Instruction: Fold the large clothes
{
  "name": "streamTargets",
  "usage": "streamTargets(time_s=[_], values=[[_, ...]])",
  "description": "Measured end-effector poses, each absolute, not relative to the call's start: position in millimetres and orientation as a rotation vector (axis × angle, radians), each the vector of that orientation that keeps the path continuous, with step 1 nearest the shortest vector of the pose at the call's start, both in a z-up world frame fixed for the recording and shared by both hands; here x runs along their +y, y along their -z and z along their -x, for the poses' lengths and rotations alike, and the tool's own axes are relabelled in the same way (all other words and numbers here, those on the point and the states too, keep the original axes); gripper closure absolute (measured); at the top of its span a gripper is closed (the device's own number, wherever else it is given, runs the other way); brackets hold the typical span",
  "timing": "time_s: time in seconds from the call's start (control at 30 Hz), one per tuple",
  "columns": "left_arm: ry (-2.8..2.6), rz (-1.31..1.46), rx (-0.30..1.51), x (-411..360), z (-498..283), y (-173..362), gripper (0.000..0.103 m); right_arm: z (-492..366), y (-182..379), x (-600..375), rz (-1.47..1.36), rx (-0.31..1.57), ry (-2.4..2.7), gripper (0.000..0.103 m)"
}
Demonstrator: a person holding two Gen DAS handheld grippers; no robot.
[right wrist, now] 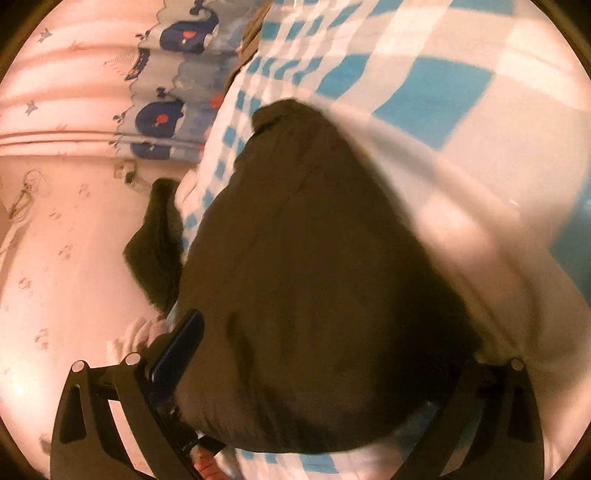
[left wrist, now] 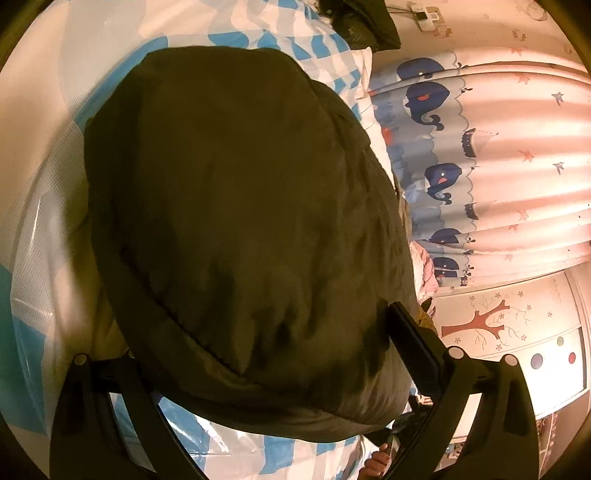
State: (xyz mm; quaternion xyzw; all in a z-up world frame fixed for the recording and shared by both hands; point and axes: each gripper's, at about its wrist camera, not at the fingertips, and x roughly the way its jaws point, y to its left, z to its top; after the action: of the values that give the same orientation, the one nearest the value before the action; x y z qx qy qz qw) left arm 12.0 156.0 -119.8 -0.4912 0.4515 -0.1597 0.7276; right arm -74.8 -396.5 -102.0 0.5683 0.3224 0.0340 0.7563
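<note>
I see a big bed with a blue and white checked cover point(left wrist: 266, 22). On it lies a fat, dark, folded-up coat point(left wrist: 243, 221). My left gripper point(left wrist: 258, 369) is spread wide around the near end of the coat, and one finger is hidden under it. My right gripper point(right wrist: 332, 376) is wide too, around the coat. The right view is blurry. A whale curtain point(left wrist: 480, 166) hangs beside the bed.

A bed point(left wrist: 48, 236) carries everything, covered by a blue-and-white checked cover point(right wrist: 436, 88). A bulky dark olive padded garment point(left wrist: 251, 229) lies directly on the cover, filling most of both views. At the bed's far edge toward the wall, a second dark garment point(left wrist: 369, 26) lies on the cover.
</note>
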Motion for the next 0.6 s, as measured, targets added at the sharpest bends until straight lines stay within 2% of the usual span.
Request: streamTargets(time_s=[0.03, 0.07, 0.1, 0.13, 0.17, 0.23, 0.33, 0.5, 0.6], values=[[0.34, 1.072, 1.008, 154.8, -13.0, 120.2, 0.012, 77.8, 102.9, -399.3, -1.269, 0.662, -0.087, 0.007], [0.329, 1.053, 1.02, 152.7, -14.3, 120.0, 0.023, 80.0, 102.6, -402.9, -1.281, 0.64, -0.093, 0.009], [0.323, 1.017, 1.035, 149.9, -15.8, 119.1, 0.033, 81.7, 100.4, -402.9, -1.261, 0.637, -0.103, 0.027], [0.335, 1.003, 1.042, 148.3, -17.2, 119.0, 0.052, 82.0, 98.1, -399.7, -1.224, 0.652, -0.098, 0.066], [0.346, 0.984, 1.051, 146.5, -18.3, 118.2, 0.063, 82.9, 97.4, -399.0, -1.222, 0.651, -0.11, 0.069], [0.354, 0.941, 1.056, 144.0, -17.0, 110.7, 0.078, 83.5, 91.9, -394.9, -1.184, 0.652, -0.127, 0.077], [0.362, 0.868, 1.052, 141.6, -10.7, 94.9, 0.09, 88.5, 71.5, -390.1, -1.12, 0.639, -0.161, 0.08], [0.441, 0.799, 1.027, 145.0, 23.3, 58.8, 0.093, 132.9, 35.9, -384.2, -1.019, 0.617, -0.195, 0.081], [0.462, 0.776, 1.035, 151.6, 60.9, 54.4, 0.092, 169.6, 39.5, -373.1, -0.98, 0.661, -0.196, 0.081]])
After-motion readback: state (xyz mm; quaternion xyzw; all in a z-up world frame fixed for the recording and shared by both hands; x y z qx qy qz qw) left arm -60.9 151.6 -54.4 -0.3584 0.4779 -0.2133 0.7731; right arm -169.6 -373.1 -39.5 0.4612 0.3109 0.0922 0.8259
